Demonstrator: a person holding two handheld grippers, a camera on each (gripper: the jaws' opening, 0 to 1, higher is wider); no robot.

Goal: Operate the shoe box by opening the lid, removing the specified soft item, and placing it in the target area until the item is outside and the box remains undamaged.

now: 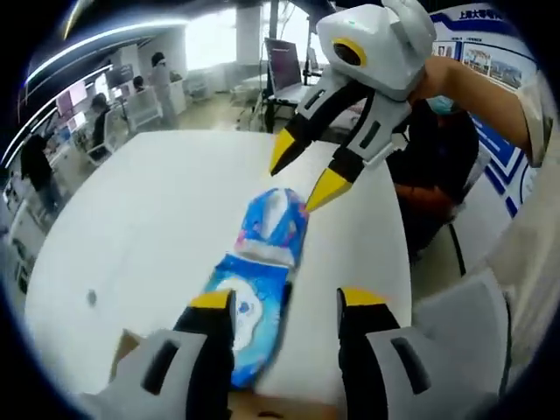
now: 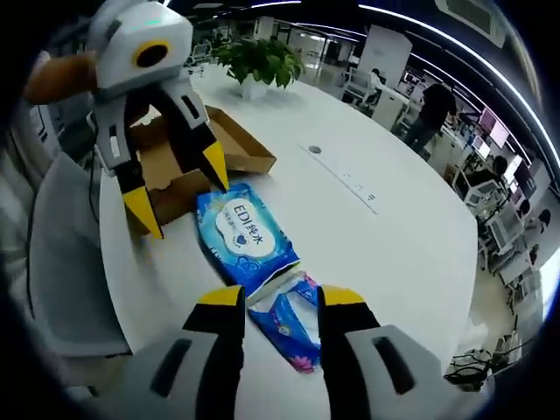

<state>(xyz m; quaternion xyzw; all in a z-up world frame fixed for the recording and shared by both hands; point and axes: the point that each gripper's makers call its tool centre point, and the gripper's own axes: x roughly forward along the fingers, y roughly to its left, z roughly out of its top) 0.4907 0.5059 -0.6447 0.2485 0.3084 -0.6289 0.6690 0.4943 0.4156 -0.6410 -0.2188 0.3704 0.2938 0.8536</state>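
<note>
A soft blue wipes pack (image 1: 261,289) lies flat on the white table (image 1: 149,227), just outside the brown cardboard shoe box (image 2: 238,144), whose lid stands open. In the right gripper view the pack (image 2: 243,232) shows a white label, and its darker, crumpled end reaches between my right gripper (image 2: 280,296), whose jaws stand open on either side of it. My left gripper (image 1: 287,299) is open too, with the pack's other end by its left jaw. Each gripper shows in the other's view: the right gripper (image 1: 304,172) above the pack's far end, the left gripper (image 2: 180,188) over the box edge.
A potted plant (image 2: 258,57) stands on the table beyond the box. A person in a dark top (image 1: 437,149) sits at the table's right edge. A grey chair (image 2: 66,262) is close by the table. Desks and several people fill the room behind.
</note>
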